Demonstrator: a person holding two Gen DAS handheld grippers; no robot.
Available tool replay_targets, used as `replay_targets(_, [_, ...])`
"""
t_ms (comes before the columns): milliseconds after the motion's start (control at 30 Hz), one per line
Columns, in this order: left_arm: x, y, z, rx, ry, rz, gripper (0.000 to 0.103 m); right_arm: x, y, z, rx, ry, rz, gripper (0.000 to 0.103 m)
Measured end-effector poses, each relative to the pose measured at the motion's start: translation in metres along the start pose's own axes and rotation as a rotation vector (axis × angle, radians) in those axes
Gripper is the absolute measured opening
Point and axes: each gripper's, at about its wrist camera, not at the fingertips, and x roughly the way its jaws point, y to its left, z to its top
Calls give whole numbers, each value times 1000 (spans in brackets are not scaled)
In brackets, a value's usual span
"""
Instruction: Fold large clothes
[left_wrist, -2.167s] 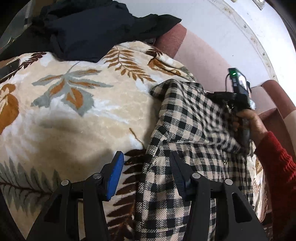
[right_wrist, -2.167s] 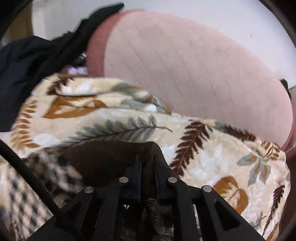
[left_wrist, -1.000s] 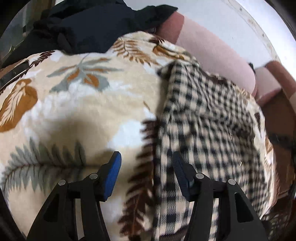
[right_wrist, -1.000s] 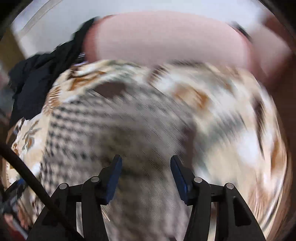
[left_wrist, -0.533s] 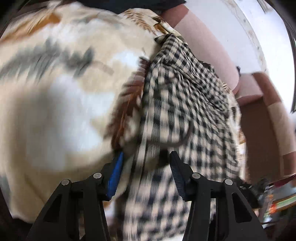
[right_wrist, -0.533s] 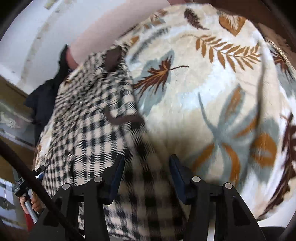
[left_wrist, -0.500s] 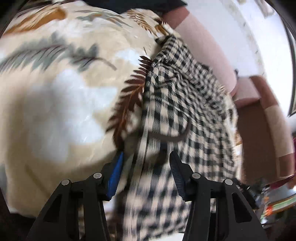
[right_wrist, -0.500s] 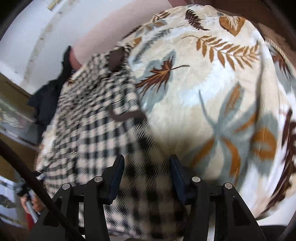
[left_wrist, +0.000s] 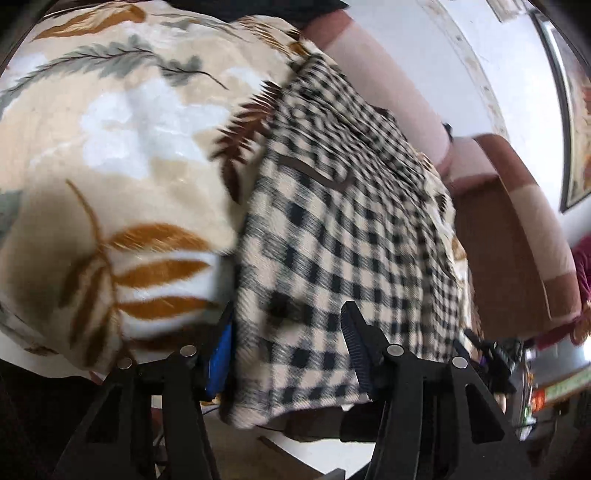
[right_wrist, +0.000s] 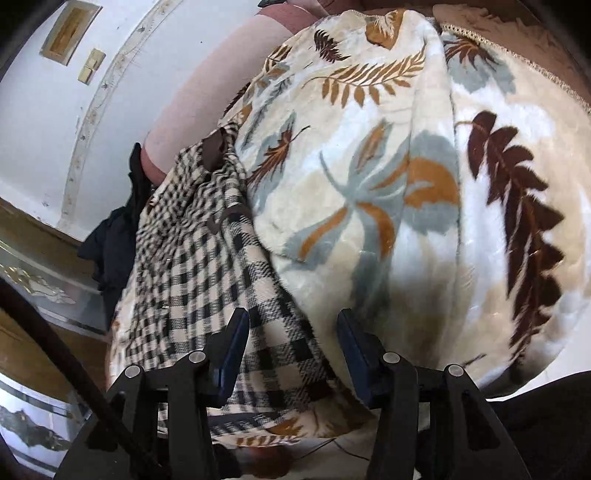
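A black-and-cream checked garment (left_wrist: 343, 236) lies lengthwise on a leaf-patterned blanket (left_wrist: 122, 147), its near hem hanging over the front edge. My left gripper (left_wrist: 288, 343) is open, with the hem's left corner between its fingers. In the right wrist view the same garment (right_wrist: 199, 266) runs along the left side of the blanket (right_wrist: 443, 184). My right gripper (right_wrist: 293, 347) is open around the hem's right corner. Neither gripper is closed on the cloth.
A pink and brown sofa back and armrest (left_wrist: 517, 221) stand behind and to the right. A dark garment pile (right_wrist: 110, 240) lies at the sofa's far end. The white wall (right_wrist: 74, 110) is beyond. Floor and a cable show below the blanket's front edge.
The right gripper opened and let go of the garment's top. Both grippers moved down from the collar end to the near hem, which now sits between their open fingers.
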Motion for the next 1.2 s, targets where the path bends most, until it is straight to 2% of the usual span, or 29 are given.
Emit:
replay_targets(100, [7,-4,-3,26,19,20,53,4,4,0,-16,12,-35,55])
replay_targets(133, [7,-5,-4,31,17,20,57,6,7,-1,-19,5,-39,55])
replay_targets(267, [10,-3,-3,17,17,-4,62,-3,21,-2,-44,-48,55,55])
replay_targets(300, [10,-2,-3,16,18,-6,61,-1,23,0,-47,-37,50,55])
replay_targets(367, [10,-3,-3,21,19,-7,61,10,22,3,-47,-1,-24,55])
replay_targets(400, [10,-3,-3,25,19,-2,60,18,19,4,-42,33,-44,55])
replay_targets(433, [10,-4,-3,27,19,1,54,27,14,2,-22,87,-56,55])
replay_targets(533, [9,0,-3,11,19,-3,44,27,18,-2,-22,118,-42,55])
replay_targets(600, [8,2,-5,13,18,2,43,30,23,-5,-45,147,-29,55])
replay_targets(700, [11,0,-8,32,22,23,43,31,28,-6,-103,91,-113,55])
replay_targets(733, [12,-1,-9,35,17,28,46,32,25,-5,-99,67,-132,55])
replay_targets(800, [12,-3,-10,42,11,28,50,36,19,-4,-72,71,-115,55])
replay_targets(900, [12,-11,-15,69,9,60,50,36,27,-11,-130,92,-136,55])
replay_targets(933, [13,-13,-17,81,16,65,38,36,31,-14,-149,96,-147,55])
replay_targets(1000, [15,-15,-21,93,45,103,7,35,37,-20,-197,97,-178,46])
replay_targets(1033, [14,-14,-22,85,47,107,7,35,40,-23,-214,101,-179,32])
replay_targets(1067, [10,-12,-22,70,40,101,7,37,41,-24,-213,114,-142,16])
replay_targets(1200, [-13,-14,-18,30,8,69,6,33,48,-28,-229,111,-96,11])
